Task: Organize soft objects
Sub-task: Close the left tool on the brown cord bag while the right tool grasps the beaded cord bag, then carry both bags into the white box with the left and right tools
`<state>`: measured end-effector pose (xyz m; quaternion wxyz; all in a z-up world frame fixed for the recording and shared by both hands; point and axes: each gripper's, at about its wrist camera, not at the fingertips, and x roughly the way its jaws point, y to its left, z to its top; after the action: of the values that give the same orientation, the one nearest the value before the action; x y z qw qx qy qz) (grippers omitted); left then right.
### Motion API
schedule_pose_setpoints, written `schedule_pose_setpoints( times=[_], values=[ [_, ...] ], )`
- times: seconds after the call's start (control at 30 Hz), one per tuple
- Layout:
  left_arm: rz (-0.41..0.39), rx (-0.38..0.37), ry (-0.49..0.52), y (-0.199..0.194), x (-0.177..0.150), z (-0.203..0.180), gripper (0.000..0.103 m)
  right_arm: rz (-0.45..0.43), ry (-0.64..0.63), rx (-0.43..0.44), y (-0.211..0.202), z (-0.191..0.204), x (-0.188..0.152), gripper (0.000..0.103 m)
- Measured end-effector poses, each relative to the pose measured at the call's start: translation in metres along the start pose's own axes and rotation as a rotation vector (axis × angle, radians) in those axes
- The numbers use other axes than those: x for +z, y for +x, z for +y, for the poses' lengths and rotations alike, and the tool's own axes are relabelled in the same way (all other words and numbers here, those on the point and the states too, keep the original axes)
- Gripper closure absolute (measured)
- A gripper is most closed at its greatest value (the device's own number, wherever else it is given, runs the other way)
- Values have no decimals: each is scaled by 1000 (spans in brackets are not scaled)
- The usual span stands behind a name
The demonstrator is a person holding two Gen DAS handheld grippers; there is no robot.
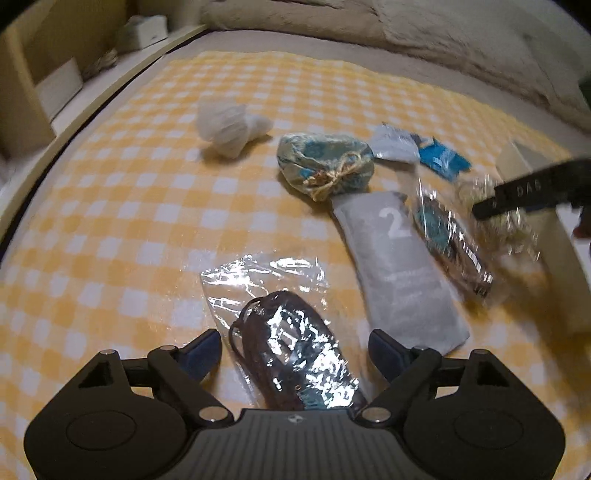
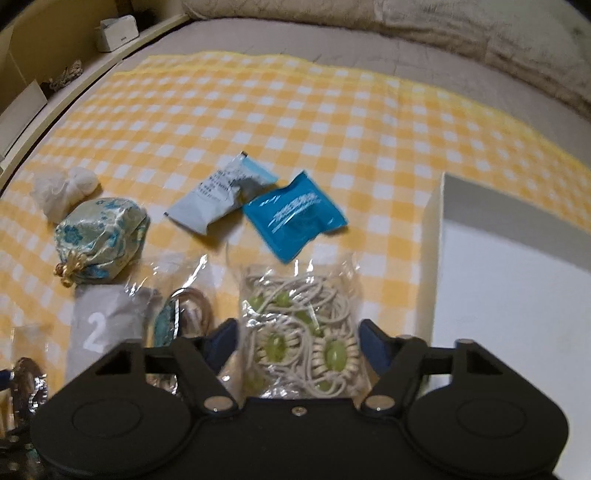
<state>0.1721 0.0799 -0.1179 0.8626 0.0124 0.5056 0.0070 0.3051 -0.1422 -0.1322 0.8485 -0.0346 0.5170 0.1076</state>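
My left gripper [image 1: 295, 352] is open, its blue fingers either side of a clear plastic bag with a brown cord and blue item [image 1: 291, 350] lying on the yellow checked cloth [image 1: 147, 206]. My right gripper [image 2: 297, 341] is open around a clear bag of cream cord with green beads [image 2: 303, 332]. A grey pouch marked 2 [image 1: 399, 258] [image 2: 101, 325], a brocade drawstring pouch [image 1: 325, 166] [image 2: 103, 236], a white cloth bundle [image 1: 231, 127] [image 2: 62, 190], a pale sachet [image 2: 221, 194] and a blue sachet [image 2: 295, 216] lie nearby.
A white open box [image 2: 517, 295] stands at the right of the cloth. A beige fluffy blanket [image 2: 406, 22] lies along the far side of the bed. Shelves with a white box [image 2: 116, 33] stand beyond the bed's left edge.
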Motion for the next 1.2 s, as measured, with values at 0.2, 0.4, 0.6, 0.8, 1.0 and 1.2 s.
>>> schedule_pose_setpoints(
  times=[0.2,0.4,0.6,0.8,1.0,1.2],
  values=[
    [19,4,42,-6,-8,-3,26,-1,-57,-5,-5,6,-1,44],
    [7,-18,23,-13,-8,0,48,-16,-75,-25,-11,8,0,47],
    [-40,-8,-4,-24,-1,4,57,-74,-68,13,-33,7,0,50],
    [-142,2,-18,-49,11,2,57,-137,-65,51,-62,7,-4,51],
    [-238,-3,-45,-74,24,-2,57,-213,-58,77,-96,3,-13,51],
    [-295,-35,-37,-86,39,-21,57,-280,-26,89,-127,-12,-25,51]
  ],
)
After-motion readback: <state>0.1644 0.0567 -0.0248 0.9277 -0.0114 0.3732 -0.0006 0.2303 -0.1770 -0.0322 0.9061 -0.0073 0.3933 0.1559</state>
